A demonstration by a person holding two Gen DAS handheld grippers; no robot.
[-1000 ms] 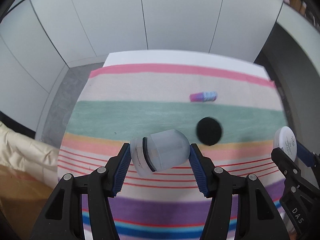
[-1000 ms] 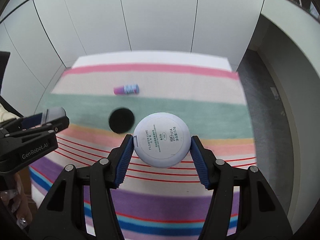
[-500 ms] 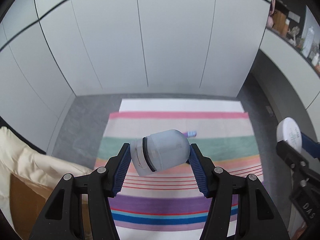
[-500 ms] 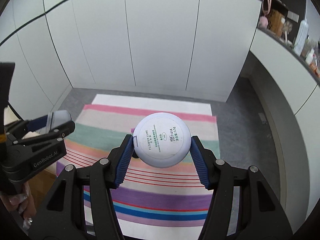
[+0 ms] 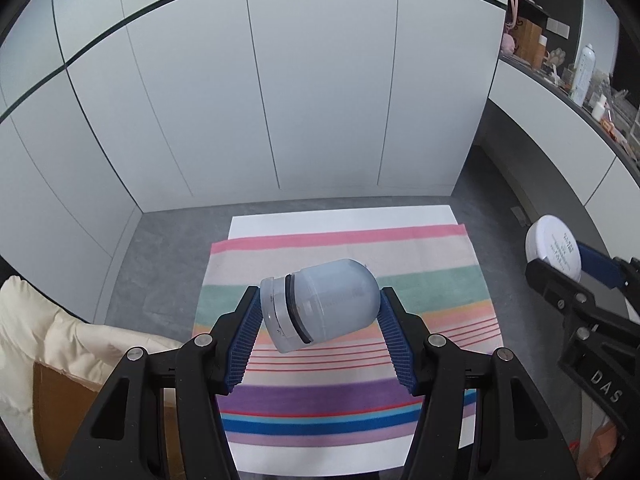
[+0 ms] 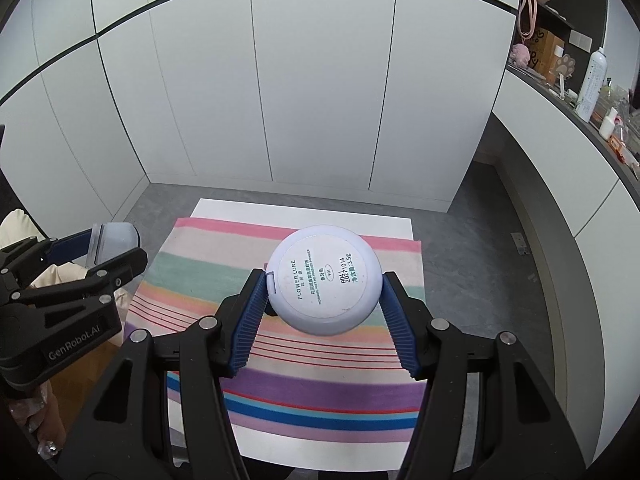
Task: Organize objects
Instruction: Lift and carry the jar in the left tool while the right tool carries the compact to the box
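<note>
Left gripper (image 5: 320, 320) clamped on bottle (image 5: 320, 304), tilted, high above cloth (image 5: 320, 396). Right gripper (image 6: 324, 314) clamped on compact (image 6: 323, 282), also above cloth. Judgement: keep squeeze firm, carry level; round bottle may slip. Drop-off spot not visible.

The white compact (image 6: 323, 285) reads "FLOWER LURE" in green, with smaller print beneath too fine to read, "Y01" in an oval, and a black stamp, "A041" over "20271014". The left gripper (image 6: 114, 248) body carries "GenRobot.AI" in the right wrist view. The right gripper (image 5: 576, 258) body shows "DAS" in the left wrist view.
</note>
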